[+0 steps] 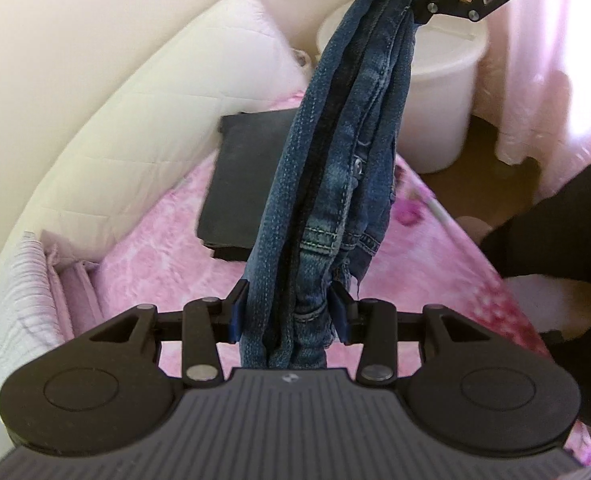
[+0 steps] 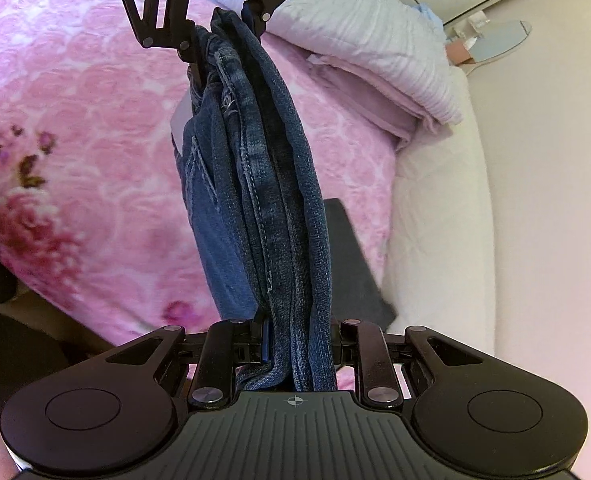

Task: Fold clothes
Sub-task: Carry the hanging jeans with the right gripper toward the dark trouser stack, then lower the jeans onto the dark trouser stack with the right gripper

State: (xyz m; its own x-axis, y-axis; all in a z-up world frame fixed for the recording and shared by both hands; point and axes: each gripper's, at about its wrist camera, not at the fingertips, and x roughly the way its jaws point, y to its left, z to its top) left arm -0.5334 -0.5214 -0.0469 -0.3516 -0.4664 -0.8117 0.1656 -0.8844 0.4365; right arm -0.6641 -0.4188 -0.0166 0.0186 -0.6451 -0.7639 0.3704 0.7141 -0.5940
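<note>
Blue jeans point(image 1: 327, 184) hang in the air over the pink bed point(image 1: 155, 264), pinched at one end by the left gripper point(image 1: 289, 312) and at the other by the right gripper point(image 2: 301, 344). A loose pinch could drop them in a heap. Maybe they are already folded; the bunching hides it.

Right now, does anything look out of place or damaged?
Nothing stands out. The folded blue denim jeans hang stretched between the left gripper and right gripper, above the pink floral bedspread; a dark folded garment lies flat.
</note>
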